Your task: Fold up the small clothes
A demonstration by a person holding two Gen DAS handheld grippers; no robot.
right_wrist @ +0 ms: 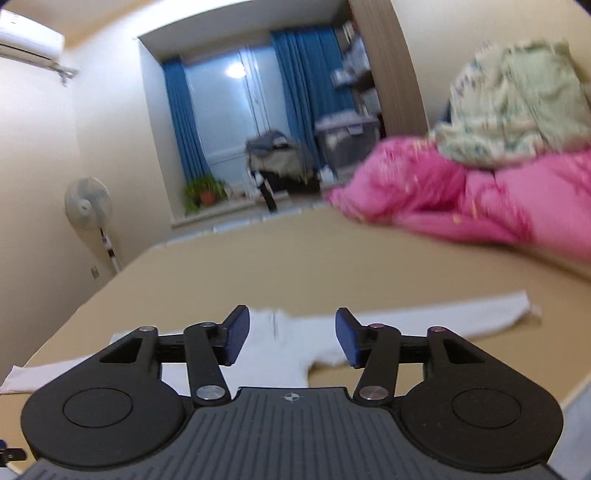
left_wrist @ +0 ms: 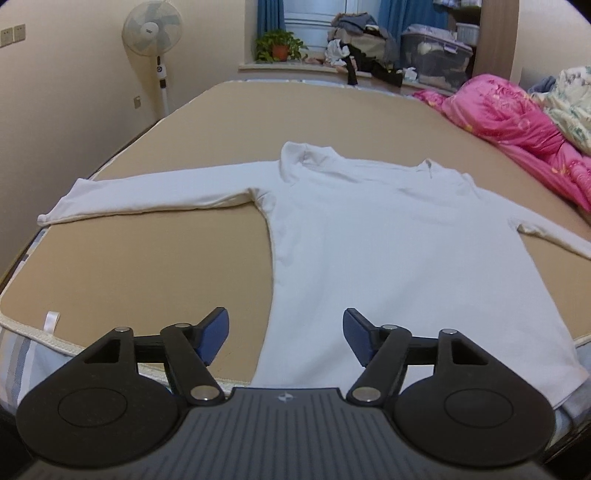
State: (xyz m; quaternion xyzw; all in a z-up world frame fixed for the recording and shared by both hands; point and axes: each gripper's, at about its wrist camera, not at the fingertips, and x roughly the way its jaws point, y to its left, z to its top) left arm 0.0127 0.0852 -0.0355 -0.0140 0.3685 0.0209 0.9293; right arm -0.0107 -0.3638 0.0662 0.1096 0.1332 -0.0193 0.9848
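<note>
Shirt (left_wrist: 388, 236) lies spread mid-frame on the mattress (left_wrist: 147, 266); quilt (left_wrist: 517, 122) at right, fan (left_wrist: 153, 33) upper left, plant (left_wrist: 279, 46) behind

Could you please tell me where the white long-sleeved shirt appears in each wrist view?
Left wrist: the white long-sleeved shirt fills the centre, spread flat on the tan mattress.
Right wrist: it lies low in the centre, partly behind the fingers.
Shared landmark: the white standing fan by the left wall.

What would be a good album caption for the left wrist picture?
Open left gripper above a white long-sleeved shirt spread flat on a tan mattress.
</note>
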